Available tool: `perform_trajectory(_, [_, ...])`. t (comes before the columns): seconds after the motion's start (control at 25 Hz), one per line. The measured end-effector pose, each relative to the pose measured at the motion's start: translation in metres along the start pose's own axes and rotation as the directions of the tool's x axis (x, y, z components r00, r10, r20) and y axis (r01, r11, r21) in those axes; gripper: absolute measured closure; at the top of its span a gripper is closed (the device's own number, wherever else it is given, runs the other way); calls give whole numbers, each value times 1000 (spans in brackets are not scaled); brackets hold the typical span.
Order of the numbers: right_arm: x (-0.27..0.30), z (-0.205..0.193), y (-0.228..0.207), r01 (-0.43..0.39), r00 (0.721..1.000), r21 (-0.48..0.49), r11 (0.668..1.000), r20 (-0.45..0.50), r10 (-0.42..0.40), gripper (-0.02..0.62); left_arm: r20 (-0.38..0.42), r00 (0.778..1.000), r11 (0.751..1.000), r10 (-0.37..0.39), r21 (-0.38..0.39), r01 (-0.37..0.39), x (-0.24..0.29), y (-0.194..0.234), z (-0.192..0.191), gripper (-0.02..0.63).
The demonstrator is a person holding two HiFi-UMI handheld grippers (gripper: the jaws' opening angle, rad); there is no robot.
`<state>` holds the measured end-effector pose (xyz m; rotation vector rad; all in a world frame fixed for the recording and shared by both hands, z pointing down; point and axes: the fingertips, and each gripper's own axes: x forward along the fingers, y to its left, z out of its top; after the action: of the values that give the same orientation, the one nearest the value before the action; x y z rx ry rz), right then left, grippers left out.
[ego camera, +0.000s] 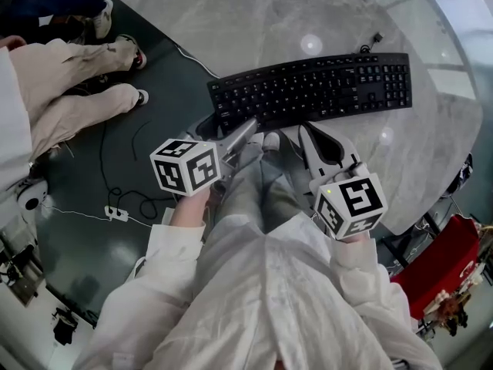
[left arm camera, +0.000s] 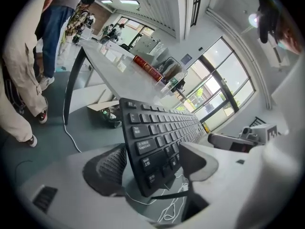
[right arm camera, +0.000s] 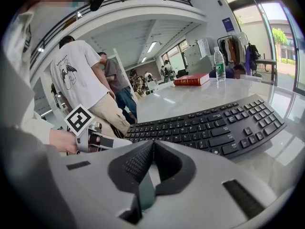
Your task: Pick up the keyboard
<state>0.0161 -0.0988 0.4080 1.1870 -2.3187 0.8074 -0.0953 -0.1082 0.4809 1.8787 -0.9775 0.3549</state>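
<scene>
Only the left gripper view shows the keyboard's point(left arm camera: 157, 135) end standing between my released left tongs point(left arm camera: 151, 165); the right gripper view shows my right tongs point(right arm camera: 151, 149) clenched, empty.

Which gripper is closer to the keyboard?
Left. The left gripper has its open jaws around the keyboard's left end, one on each side. The right gripper, shut, sits just short of the front edge.
</scene>
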Motion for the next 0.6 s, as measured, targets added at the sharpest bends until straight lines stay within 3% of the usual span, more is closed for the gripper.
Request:
perform_trajectory(0.28, [-1, -5, 1, 4, 1000, 15, 1000, 4, -4, 565, -7, 999, 999, -39, -34, 39, 6, 2, -5, 273])
perform_trajectory(0.6, [-10, -7, -15, 26, 1000, 31, 999, 6, -26, 565, -20, 991, 991, -132, -14, 131, 18, -8, -3, 273])
